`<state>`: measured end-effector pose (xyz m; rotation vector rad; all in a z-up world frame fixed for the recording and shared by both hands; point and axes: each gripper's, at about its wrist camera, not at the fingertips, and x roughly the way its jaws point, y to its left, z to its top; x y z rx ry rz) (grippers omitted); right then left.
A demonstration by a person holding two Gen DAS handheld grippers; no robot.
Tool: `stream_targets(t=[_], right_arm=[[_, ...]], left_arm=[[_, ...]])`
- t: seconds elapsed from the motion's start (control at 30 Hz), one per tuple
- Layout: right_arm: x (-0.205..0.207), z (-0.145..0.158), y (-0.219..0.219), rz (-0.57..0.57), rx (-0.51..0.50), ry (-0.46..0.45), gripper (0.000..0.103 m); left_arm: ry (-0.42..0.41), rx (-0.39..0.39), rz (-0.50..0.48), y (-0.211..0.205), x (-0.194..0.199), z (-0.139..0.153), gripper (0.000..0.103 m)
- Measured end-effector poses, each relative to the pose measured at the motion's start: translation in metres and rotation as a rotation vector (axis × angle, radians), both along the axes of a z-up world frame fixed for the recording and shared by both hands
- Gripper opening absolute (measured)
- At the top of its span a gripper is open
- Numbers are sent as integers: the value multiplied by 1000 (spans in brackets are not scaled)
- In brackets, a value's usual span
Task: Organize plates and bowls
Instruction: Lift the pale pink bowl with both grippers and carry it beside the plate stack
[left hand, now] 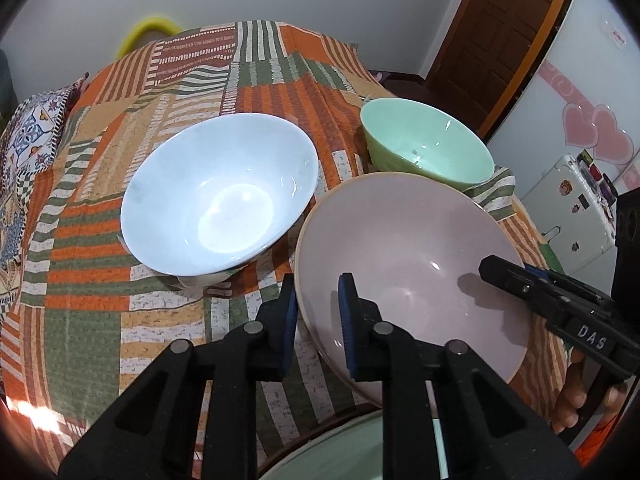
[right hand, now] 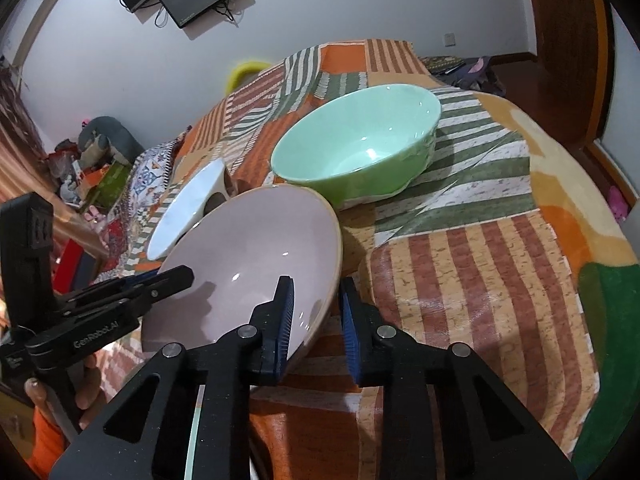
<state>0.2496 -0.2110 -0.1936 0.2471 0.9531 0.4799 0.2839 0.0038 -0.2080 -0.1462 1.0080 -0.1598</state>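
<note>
A lilac bowl (left hand: 412,256) with a tan rim is held tilted above the patterned tablecloth (left hand: 100,300). My left gripper (left hand: 318,320) straddles its left rim, one finger inside and one outside. My right gripper (right hand: 316,318) straddles its right rim (right hand: 256,248) the same way; it shows in the left wrist view (left hand: 500,272). A white bowl (left hand: 220,196) sits left of it, a green bowl (left hand: 428,140) behind it. The green bowl (right hand: 356,144) and the white bowl (right hand: 188,208) also show in the right wrist view. A pale green plate rim (left hand: 352,452) lies under the grippers.
The table drops off at the right, with a fridge (left hand: 572,200) and a wooden door (left hand: 492,28) beyond. A patterned cushion (left hand: 28,136) lies at the left edge. A yellow chair back (left hand: 148,28) stands behind the table. Clutter sits on the floor to the left (right hand: 92,168).
</note>
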Motion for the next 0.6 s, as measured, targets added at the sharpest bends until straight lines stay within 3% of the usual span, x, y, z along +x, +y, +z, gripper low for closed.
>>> stream_targets(t=[0.33, 0.6], right_arm=[[-5, 12, -1, -20, -2, -2, 21], [-19, 36, -2, -23, 7, -62, 22]], left_arm=[[-16, -2, -2, -5, -12, 14, 19], [-77, -3, 2, -5, -34, 42, 19]])
